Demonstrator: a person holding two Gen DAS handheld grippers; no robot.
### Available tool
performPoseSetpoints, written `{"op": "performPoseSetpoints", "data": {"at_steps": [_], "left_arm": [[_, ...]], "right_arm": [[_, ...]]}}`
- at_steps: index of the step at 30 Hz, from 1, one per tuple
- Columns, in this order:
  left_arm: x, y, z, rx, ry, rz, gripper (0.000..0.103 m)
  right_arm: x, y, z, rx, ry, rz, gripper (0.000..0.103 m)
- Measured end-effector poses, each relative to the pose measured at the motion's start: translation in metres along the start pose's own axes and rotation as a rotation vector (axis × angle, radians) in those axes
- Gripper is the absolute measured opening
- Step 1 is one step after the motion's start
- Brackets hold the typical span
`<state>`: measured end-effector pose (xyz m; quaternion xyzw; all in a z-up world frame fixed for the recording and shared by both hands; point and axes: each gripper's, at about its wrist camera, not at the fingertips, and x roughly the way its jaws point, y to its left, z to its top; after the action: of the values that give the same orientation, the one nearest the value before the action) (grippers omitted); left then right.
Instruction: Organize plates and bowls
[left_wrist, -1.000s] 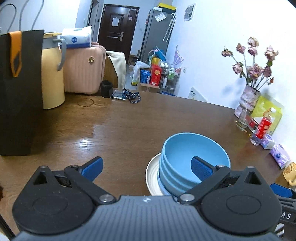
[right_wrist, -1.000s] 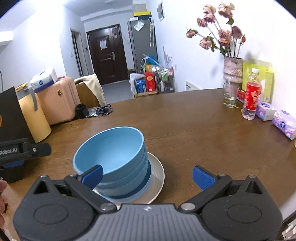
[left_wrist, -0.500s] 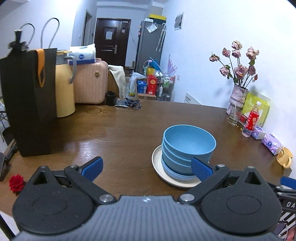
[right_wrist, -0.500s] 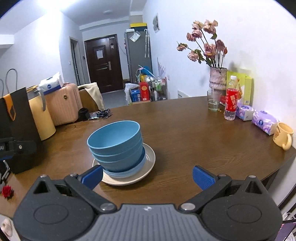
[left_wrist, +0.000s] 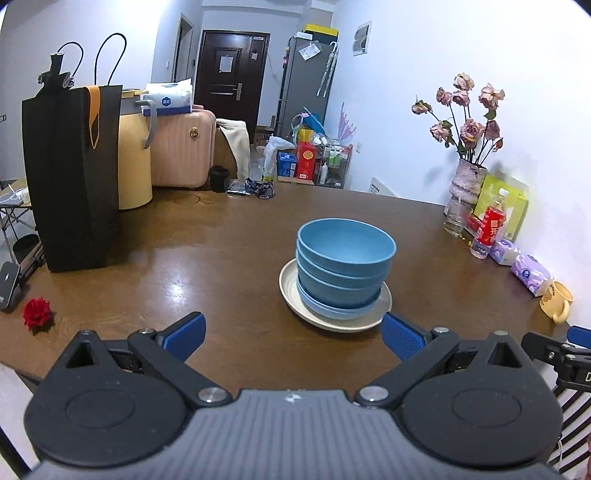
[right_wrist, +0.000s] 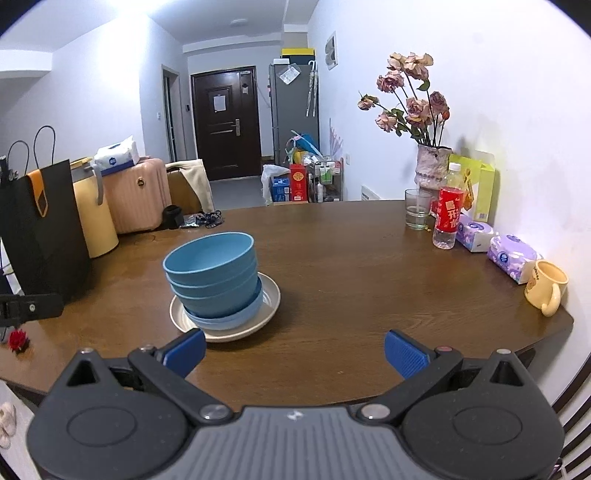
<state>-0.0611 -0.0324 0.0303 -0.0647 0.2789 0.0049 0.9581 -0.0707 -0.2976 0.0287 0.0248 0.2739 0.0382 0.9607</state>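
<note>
A stack of blue bowls (left_wrist: 343, 266) (right_wrist: 214, 275) sits on a cream plate (left_wrist: 380, 306) (right_wrist: 271, 295) in the middle of the brown table (left_wrist: 221, 236) (right_wrist: 351, 266); a paler blue dish lies at the bottom of the stack. My left gripper (left_wrist: 293, 334) is open and empty, held back near the table's front edge, short of the plate. My right gripper (right_wrist: 295, 349) is open and empty too, with the stack ahead and to its left. Part of the right gripper (left_wrist: 554, 350) shows at the left wrist view's right edge.
A black paper bag (left_wrist: 74, 177) and a yellow jug (left_wrist: 135, 162) stand at the left. A vase of roses (right_wrist: 432, 170), glass (right_wrist: 416, 214), red bottle (right_wrist: 447, 216), tissue packs (right_wrist: 511, 256) and yellow mug (right_wrist: 546, 291) line the right side. A red flower (left_wrist: 36, 312) lies front left.
Both grippers have pulled back and up from the stack, which now looks smaller and farther. The left finger no longer sits over the top bowl. The stack has not moved.
</note>
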Motion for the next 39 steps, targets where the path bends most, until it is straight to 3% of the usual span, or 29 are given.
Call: {"op": "performPoseSetpoints", "data": {"at_steps": [14,39], "left_arm": [[-0.017,-0.024,-0.01,0.016,-0.033,-0.007,0.103],[-0.025,-0.028,-0.013,0.019,-0.04,0.0,0.103]], "right_arm": [[-0.015,-0.016,-0.004,-0.011,-0.03,0.013,0.103],[-0.025,-0.016,-0.007,-0.009,-0.048,0.02,0.103]]}}
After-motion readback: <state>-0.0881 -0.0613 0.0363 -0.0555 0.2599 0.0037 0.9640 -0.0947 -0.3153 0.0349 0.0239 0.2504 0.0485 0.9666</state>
